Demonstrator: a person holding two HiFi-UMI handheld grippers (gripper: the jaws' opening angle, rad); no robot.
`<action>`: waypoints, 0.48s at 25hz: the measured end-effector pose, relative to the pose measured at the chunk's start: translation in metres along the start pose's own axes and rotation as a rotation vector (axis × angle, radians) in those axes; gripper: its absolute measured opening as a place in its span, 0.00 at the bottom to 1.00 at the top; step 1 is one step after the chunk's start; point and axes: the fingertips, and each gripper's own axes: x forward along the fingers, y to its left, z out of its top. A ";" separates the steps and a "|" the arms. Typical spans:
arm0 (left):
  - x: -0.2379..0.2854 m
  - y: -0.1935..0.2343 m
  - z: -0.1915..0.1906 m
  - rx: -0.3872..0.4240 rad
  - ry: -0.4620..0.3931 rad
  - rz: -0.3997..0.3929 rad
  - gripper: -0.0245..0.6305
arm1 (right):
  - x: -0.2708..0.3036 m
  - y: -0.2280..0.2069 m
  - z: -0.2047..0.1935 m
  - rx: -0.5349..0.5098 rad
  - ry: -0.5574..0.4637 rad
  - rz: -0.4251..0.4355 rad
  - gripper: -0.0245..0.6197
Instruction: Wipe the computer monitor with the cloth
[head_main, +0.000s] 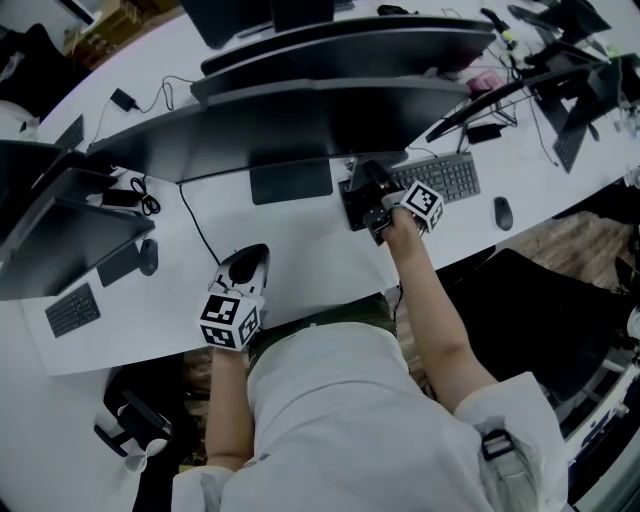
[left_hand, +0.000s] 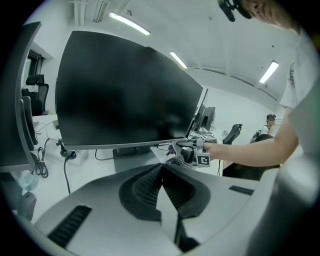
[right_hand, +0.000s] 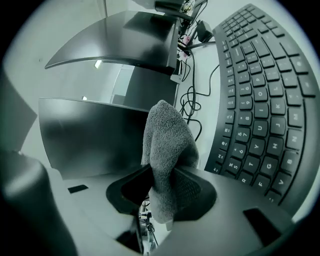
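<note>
Cloth (right_hand: 167, 150) sits in your right gripper (right_hand: 161, 192). Its jaws pinch the grey cloth tight, and a soft fold sticks out past the tips. Your left gripper (left_hand: 162, 187) has its jaws pressed together with nothing in them.

The monitor (head_main: 300, 125) is wide and curved. It runs from left to right across the top middle of the head view. Your right gripper is the nearer one. It is low by the right part of the monitor, just beside the keyboard (head_main: 440, 178). Your left gripper rests lower left on the white surface (head_main: 300, 250), well apart from the glass.

In the right gripper view, the dark screen is to the left of the cloth. I think you need to turn the cloth that way.

Only the right gripper view shows the cloth well. Only the left gripper view shows the whole dark screen.
</note>
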 end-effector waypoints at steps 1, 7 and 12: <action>-0.001 0.002 -0.001 0.000 0.001 -0.001 0.03 | 0.001 -0.001 -0.001 0.009 0.000 0.002 0.22; -0.008 0.012 -0.005 0.007 0.004 -0.002 0.03 | 0.010 -0.003 -0.024 0.007 0.058 0.000 0.22; -0.014 0.017 -0.007 0.003 0.001 -0.005 0.03 | 0.019 0.006 -0.045 -0.025 0.095 0.008 0.22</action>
